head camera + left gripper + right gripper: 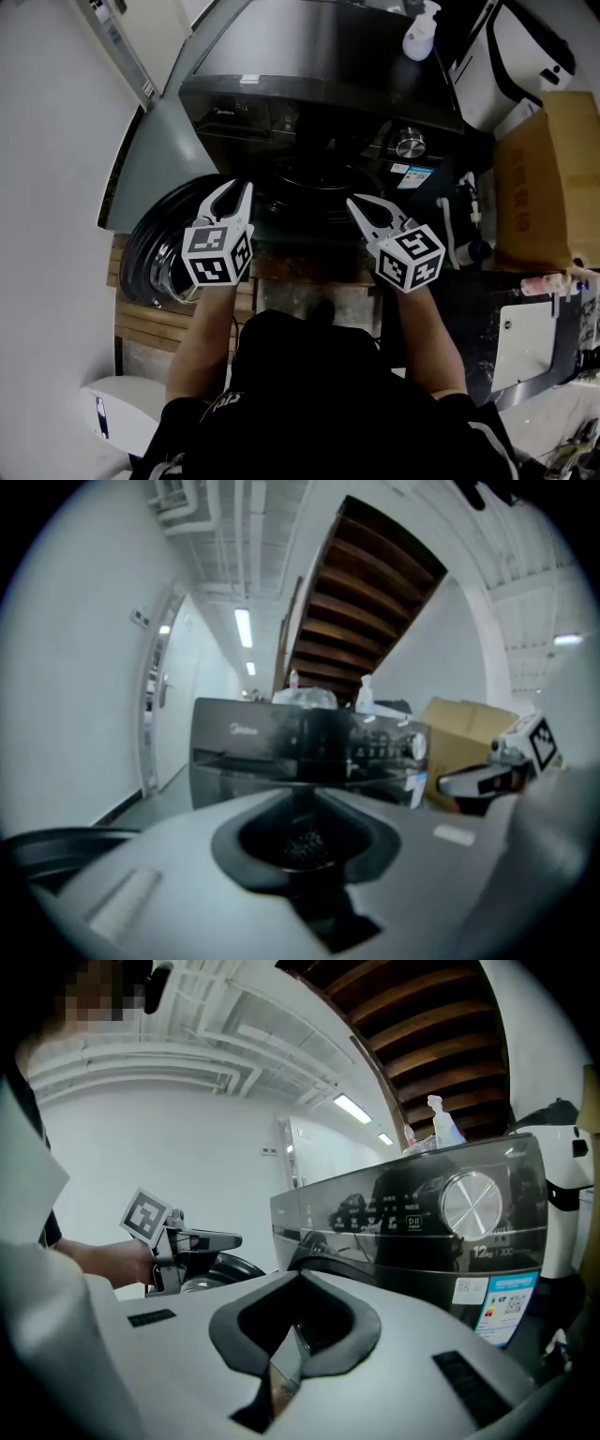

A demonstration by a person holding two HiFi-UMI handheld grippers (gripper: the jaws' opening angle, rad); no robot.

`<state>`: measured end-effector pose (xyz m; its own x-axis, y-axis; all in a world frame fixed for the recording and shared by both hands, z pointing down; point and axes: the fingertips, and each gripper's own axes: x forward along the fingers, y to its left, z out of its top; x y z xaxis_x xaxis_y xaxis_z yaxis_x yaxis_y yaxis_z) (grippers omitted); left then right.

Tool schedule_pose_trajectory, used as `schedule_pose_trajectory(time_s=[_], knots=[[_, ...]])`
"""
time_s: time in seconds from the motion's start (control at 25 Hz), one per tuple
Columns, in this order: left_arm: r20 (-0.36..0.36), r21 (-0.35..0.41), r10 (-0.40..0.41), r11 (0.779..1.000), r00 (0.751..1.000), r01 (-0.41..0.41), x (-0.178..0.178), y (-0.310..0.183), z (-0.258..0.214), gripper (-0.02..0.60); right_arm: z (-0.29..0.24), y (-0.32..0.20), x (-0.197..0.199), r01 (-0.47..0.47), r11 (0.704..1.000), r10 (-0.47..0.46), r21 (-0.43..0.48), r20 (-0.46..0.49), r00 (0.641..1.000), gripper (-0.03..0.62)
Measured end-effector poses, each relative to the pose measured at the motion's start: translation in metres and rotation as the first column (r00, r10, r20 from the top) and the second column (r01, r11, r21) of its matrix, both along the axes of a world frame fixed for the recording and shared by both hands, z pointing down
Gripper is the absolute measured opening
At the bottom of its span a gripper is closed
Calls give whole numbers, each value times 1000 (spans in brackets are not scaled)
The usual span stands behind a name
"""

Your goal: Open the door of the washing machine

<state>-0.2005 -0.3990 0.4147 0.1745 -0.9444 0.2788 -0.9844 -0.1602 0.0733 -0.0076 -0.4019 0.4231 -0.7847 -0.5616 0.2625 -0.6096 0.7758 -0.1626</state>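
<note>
Right gripper view, right gripper (298, 1277): fingers pressed together, nothing between them, aimed at washing machine (422, 1213) front below knob (471, 1202).
Left gripper view, left gripper (302, 791): empty, faces the control panel; head view shows its fingers slightly spread.
Both grippers: side by side in front of drum opening (309, 183), touching nothing.
Door (161, 251): already swung open to the left, low beside left gripper.
Machine top: spray bottle (420, 33) upright, back right.
Right of machine: cardboard box (542, 178).
</note>
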Motion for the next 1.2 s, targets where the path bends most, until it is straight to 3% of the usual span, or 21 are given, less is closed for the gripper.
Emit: schedule_pose_trajectory(time_s=[0.4, 0.64, 1.2], knots=[[-7, 82, 98, 992, 995, -97, 22, -37, -41, 44, -50, -14, 14, -113, 987, 108, 114, 49, 993, -6], [-6, 138, 113, 984, 994, -112, 23, -52, -66, 18, -74, -20, 8, -119, 966, 122, 231, -2, 992, -8], [-8, 142, 114, 983, 993, -112, 18, -58, -65, 8, -86, -31, 19, -169, 950, 162, 264, 47, 986, -8]])
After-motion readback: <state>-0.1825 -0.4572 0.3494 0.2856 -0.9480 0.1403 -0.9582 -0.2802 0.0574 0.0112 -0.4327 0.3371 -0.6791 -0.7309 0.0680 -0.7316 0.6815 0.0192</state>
